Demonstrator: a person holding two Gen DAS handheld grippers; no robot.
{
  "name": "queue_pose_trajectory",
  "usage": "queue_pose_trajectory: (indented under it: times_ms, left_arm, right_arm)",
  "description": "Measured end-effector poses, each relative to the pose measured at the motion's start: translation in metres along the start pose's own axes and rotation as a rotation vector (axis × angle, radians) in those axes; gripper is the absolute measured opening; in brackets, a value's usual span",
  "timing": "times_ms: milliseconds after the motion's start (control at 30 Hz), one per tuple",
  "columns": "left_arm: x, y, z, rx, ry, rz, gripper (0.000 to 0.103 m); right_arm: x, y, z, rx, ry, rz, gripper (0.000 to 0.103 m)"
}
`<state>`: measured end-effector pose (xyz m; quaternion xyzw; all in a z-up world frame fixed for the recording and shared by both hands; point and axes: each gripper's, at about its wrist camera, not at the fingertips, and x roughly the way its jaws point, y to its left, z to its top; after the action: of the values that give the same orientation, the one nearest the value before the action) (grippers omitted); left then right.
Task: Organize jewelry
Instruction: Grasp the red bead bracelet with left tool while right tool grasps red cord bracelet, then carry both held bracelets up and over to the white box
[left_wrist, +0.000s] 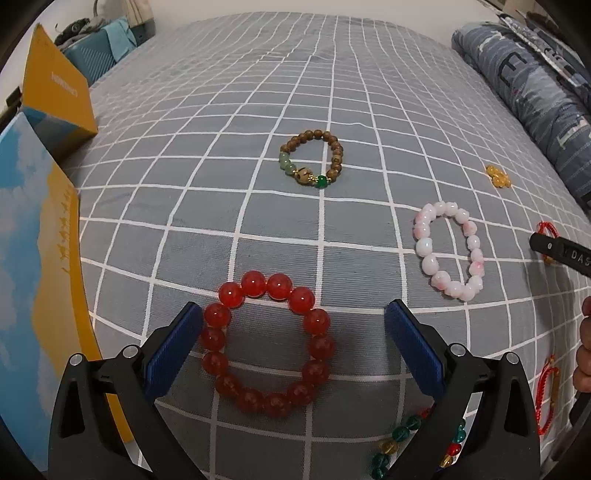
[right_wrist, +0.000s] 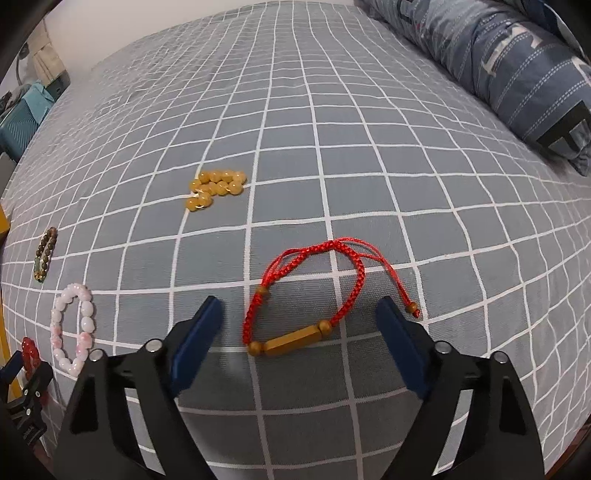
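My left gripper (left_wrist: 293, 306) hangs open over a red bead bracelet (left_wrist: 253, 282) on the grey checked bedsheet (left_wrist: 258, 92). Its left pad is close beside the beads and its right pad stands well clear. My right gripper (right_wrist: 299, 300) is open too. A red cord bracelet (right_wrist: 291, 341) with a wooden bar lies between its pads, which do not touch it. Further off lie a wooden bead bracelet (left_wrist: 338, 151), a pink-white bracelet (left_wrist: 424, 243) and a heap of yellow beads (right_wrist: 216, 186). A multicoloured bead string (left_wrist: 402, 432) lies partly hidden under my left gripper.
Two yellow-and-blue boxes (left_wrist: 55, 92) (left_wrist: 37, 258) stand along the bed's left side. A folded blue duvet (right_wrist: 517, 55) lies along the right. A second red cord bracelet (left_wrist: 546, 398) and a hand (left_wrist: 583, 350) show at the left wrist view's right edge.
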<state>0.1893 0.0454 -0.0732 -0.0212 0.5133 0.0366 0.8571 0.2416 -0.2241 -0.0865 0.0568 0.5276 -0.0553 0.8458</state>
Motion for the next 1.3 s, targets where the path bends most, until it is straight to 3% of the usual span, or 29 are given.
queue_pose_trajectory:
  times_ms: [67,167,233,300,400,467,500,567,800,833,1300]
  left_arm:
    - [0.005,0.003,-0.001,-0.005,0.014,-0.001,0.093]
    - [0.003,0.004,-0.001,-0.016,0.016,0.000,0.079]
    - [0.000,0.007,0.000,-0.021,0.014,-0.010,0.057]
    - [-0.002,0.006,-0.001,-0.027,0.014,-0.037,0.042]
    - [-0.003,0.004,-0.001,-0.015,0.010,-0.043,0.027]
    - [-0.007,0.000,-0.005,-0.007,0.001,-0.039,0.027]
    - [-0.008,-0.001,-0.006,-0.006,-0.002,-0.040,0.027]
    - [-0.010,-0.001,-0.007,-0.004,-0.008,-0.047,0.027]
    - [-0.021,0.000,-0.008,0.000,-0.037,-0.068,0.026]
    - [-0.023,0.000,-0.007,0.003,-0.043,-0.066,0.013]
    - [-0.043,0.001,-0.009,0.007,-0.082,-0.089,0.013]
  right_arm:
    - [0.000,-0.001,-0.001,0.004,-0.001,-0.003,0.074]
    - [-0.001,-0.001,-0.001,0.000,-0.003,-0.004,0.062]
    - [-0.001,-0.001,-0.001,-0.002,-0.001,-0.005,0.054]
    - [-0.002,-0.003,-0.002,-0.009,0.004,-0.004,0.048]
    - [-0.001,0.002,-0.001,-0.018,0.008,-0.005,0.035]
    - [-0.003,0.003,-0.002,-0.010,0.006,-0.003,0.024]
    - [-0.003,0.003,-0.002,-0.006,0.006,-0.004,0.012]
    - [-0.006,0.002,-0.002,0.000,0.004,-0.002,0.008]
    - [-0.023,-0.003,-0.007,0.018,-0.036,0.001,0.006]
    - [-0.024,-0.003,-0.007,0.021,-0.039,0.002,0.006]
    - [-0.046,-0.001,-0.016,0.033,-0.089,-0.002,0.006]
